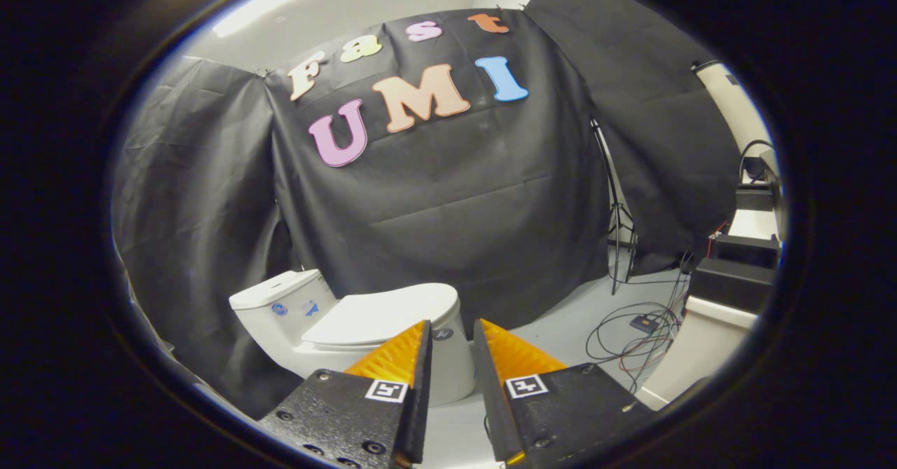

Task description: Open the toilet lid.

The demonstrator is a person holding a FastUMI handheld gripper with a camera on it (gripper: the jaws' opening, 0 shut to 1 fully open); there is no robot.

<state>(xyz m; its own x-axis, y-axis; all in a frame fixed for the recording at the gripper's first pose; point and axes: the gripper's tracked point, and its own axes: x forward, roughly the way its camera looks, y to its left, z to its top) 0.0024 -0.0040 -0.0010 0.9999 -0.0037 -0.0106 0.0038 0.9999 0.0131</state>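
Observation:
A white toilet (301,329) stands on the floor against the black cloth wall, beyond and to the left of my fingers. Its flat white lid (382,315) lies down, closed over the seat, with the tank (277,294) behind it on the left. My gripper (452,329) hovers in the air some way short of the toilet. The two fingers stand a narrow gap apart with nothing between them. The left fingertip (420,336) overlaps the front right part of the bowl in the picture, without touching it.
A light stand (617,216) rises at the right of the cloth wall. Loose cables (638,336) and a small box lie on the pale floor beyond my right finger. Dark boxes on a white cabinet (729,280) stand at the far right.

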